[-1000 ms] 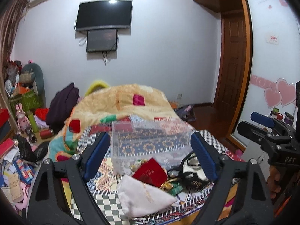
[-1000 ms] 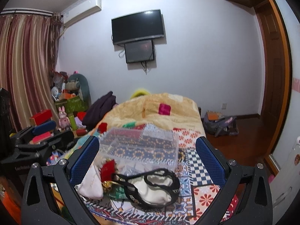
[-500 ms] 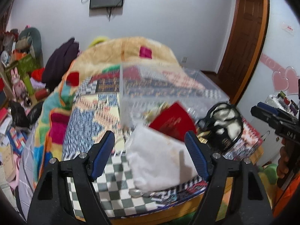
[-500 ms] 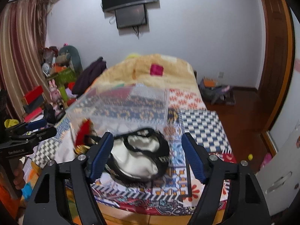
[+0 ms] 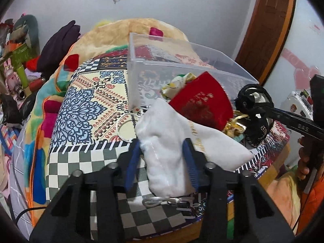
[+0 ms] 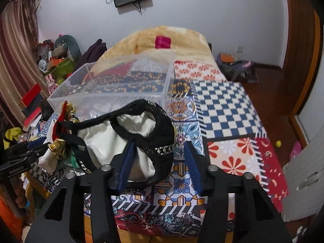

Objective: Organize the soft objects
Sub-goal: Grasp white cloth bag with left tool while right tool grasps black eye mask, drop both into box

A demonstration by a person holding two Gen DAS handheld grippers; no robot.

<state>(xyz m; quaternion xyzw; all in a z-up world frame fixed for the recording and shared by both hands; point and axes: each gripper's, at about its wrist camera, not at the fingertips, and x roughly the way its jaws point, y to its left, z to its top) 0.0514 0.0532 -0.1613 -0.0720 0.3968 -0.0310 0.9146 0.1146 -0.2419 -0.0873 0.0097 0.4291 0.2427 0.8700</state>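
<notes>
A white cloth pouch point(image 5: 172, 139) lies at the bed's near edge. My left gripper point(image 5: 163, 143) is shut on its near end, blue fingers pressing both sides. Behind it lie a red pouch point(image 5: 202, 105) and a gold item point(image 5: 236, 124). A black-trimmed cream bag point(image 6: 133, 133) lies on the right; my right gripper point(image 6: 159, 147) is closed around its black rim. The bag also shows in the left wrist view point(image 5: 254, 105). A clear plastic box point(image 5: 182, 60) stands behind the pile, also in the right wrist view point(image 6: 113, 85).
The patchwork bed cover point(image 6: 226, 105) stretches right. A yellow blanket point(image 5: 125, 32) is heaped at the far end. Clutter and toys point(image 5: 16, 46) line the left floor. A wooden door point(image 5: 267, 26) is at the right.
Both grippers moved forward and down onto the pile and narrowed from wide open: the left closed on the white pouch, the right on the black-trimmed bag.
</notes>
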